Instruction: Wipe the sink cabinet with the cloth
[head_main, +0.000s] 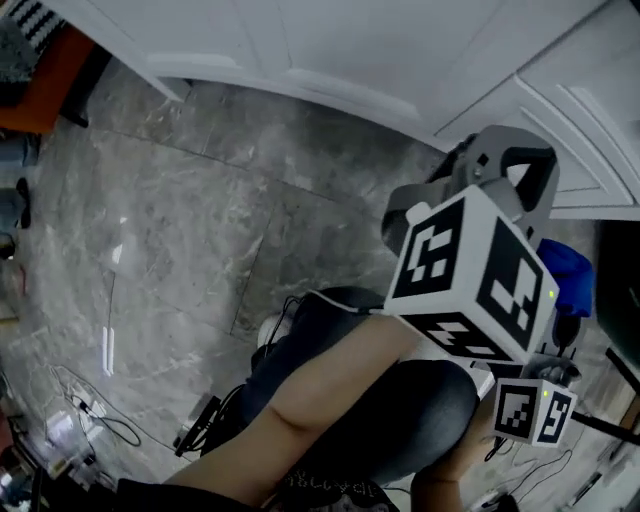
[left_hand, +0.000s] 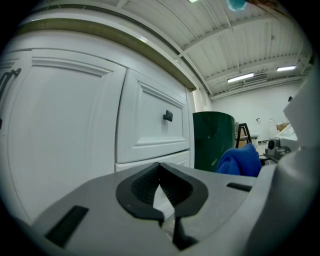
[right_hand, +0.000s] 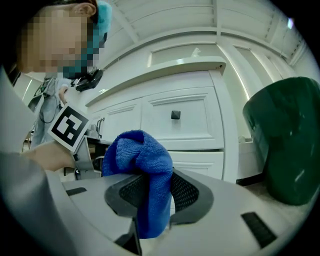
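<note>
Right gripper fingers clamped on blue cloth, left gripper fingers together, empty

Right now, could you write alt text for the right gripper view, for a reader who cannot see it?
A blue cloth is clamped in the right claw, bunched above its jaws. Behind stands a white cabinet with a dark square knob; a dark green container is at the right.

Kitchen set inside a workshop hall: white panelled sink cabinet at left, ribbed ceiling with tube lights upper right, loose cables lower left on grey stone-tile floor.
</note>
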